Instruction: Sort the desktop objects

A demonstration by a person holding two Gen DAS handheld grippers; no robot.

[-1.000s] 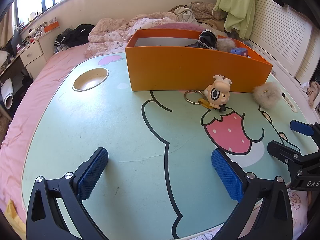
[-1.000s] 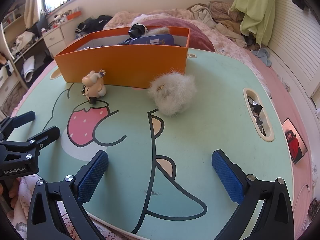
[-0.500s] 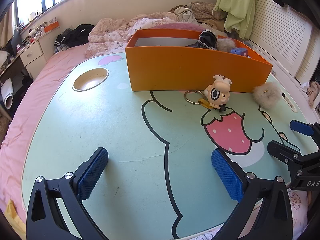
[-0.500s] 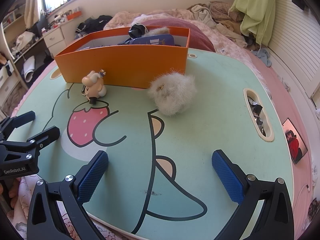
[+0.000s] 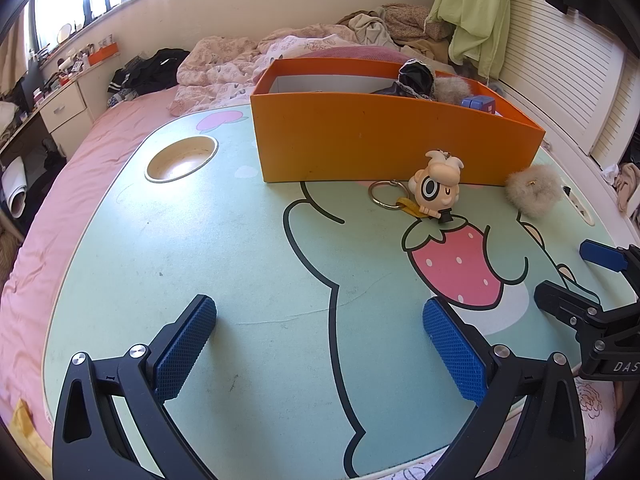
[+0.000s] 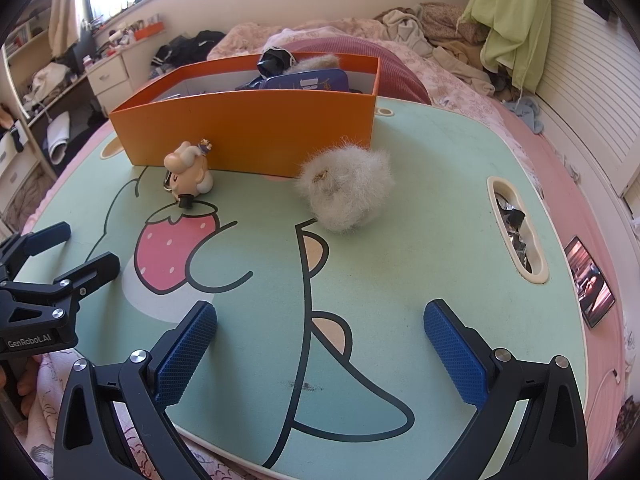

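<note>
An orange box [image 5: 384, 144] [image 6: 248, 128] stands at the far side of the mint cartoon lap table [image 5: 224, 248] [image 6: 432, 208], holding dark and blue items. In front of it a cream figure keychain [image 5: 436, 188] [image 6: 188, 174] stands above the strawberry print, its ring lying to its left. A fluffy beige pompom [image 5: 534, 190] [image 6: 346, 190] rests to its right. My left gripper [image 5: 320, 344] hangs open over the near table, empty. My right gripper [image 6: 320, 344] is open too, well short of the pompom. Each gripper shows at the edge of the other's view.
A round cup recess [image 5: 182, 158] sits at the table's far left and a slot [image 6: 516, 228] with dark clutter at its right. The table rests on a pink bed with rumpled bedding behind the box. A phone [image 6: 592, 282] lies on the bed at right.
</note>
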